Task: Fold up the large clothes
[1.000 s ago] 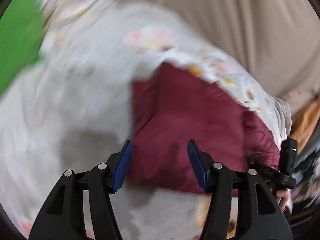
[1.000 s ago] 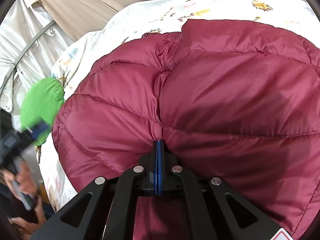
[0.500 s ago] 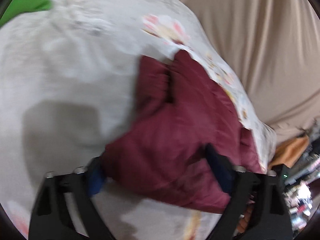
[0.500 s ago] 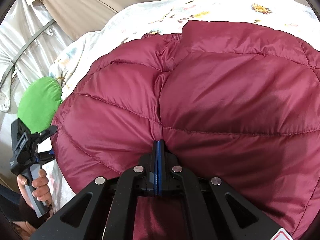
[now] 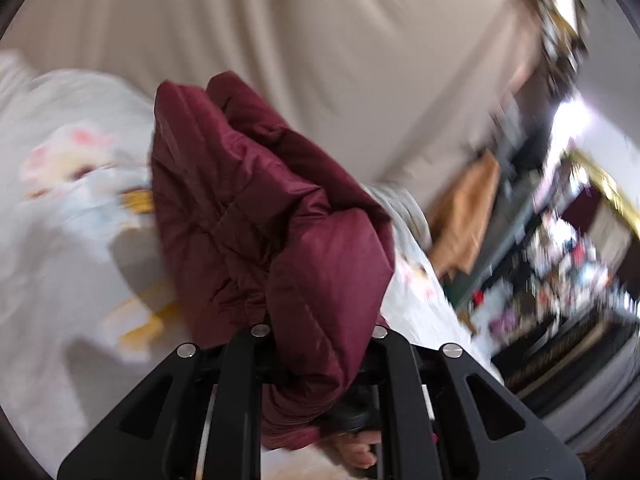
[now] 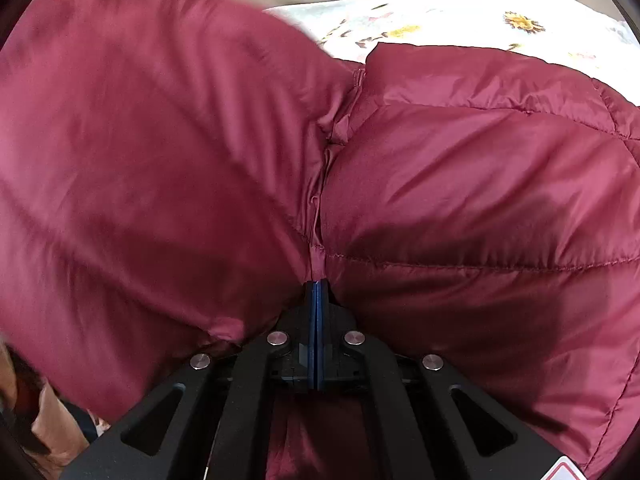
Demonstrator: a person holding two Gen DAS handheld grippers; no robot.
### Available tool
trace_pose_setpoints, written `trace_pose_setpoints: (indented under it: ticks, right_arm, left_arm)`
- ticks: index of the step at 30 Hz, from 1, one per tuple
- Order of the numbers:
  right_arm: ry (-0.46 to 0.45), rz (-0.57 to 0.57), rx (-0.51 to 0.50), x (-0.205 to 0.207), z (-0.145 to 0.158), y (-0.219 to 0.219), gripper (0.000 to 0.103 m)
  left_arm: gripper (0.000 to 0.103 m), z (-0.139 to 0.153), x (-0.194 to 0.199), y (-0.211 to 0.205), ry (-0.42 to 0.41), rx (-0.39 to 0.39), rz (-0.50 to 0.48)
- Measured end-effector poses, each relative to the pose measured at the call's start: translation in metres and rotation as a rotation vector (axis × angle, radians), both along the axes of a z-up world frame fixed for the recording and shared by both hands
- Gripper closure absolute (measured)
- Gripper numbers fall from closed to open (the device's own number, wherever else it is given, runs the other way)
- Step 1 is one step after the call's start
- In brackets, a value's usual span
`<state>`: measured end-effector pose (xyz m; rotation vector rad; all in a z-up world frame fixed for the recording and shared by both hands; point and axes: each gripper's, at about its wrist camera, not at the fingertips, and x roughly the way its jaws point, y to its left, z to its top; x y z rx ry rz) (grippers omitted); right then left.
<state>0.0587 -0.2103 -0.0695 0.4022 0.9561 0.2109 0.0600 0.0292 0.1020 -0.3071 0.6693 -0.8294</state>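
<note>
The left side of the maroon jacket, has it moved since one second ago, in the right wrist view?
Yes. The maroon jacket has its left side lifted up and across, now hiding the floral sheet on that side. The right gripper holds its pinch.

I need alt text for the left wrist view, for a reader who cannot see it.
A bunched maroon puffer jacket is lifted above a floral bedsheet, its fabric filling the left gripper and hiding the jaws. A beige curtain hangs behind; the room at right is blurred.

left tongs' fingertips (image 5: pixel 320 344) buried in maroon jacket (image 5: pixel 256 208), room background blurred
</note>
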Motion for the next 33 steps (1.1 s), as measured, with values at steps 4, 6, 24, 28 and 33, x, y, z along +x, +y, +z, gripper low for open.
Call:
trace_pose_setpoints:
  ticks: [4, 6, 24, 28, 33]
  right_arm:
    - [0.018, -0.063, 0.104, -0.024, 0.015, -0.024, 0.100]
    - [-0.031, -0.068, 0.126, -0.057, 0.031, -0.036, 0.093]
    - [0.063, -0.047, 0.440, -0.093, -0.026, -0.045, 0.103]
    - [0.037, -0.118, 0.409, -0.142, -0.020, -0.065, 0.096]
    - [-0.014, -0.312, 0.379, -0.208, -0.009, -0.128, 0.096]
  left_arm:
    - [0.090, 0.000, -0.002, -0.050, -0.017, 0.049, -0.082]
    - [0.090, 0.000, -0.001, -0.059, -0.010, 0.059, -0.098]
    - [0.090, -0.030, -0.012, -0.173, 0.025, 0.256, -0.268]
    - [0.090, -0.059, -0.010, -0.205, 0.070, 0.320, -0.311]
    - [0.090, -0.091, -0.013, -0.231, 0.102, 0.400, -0.334]
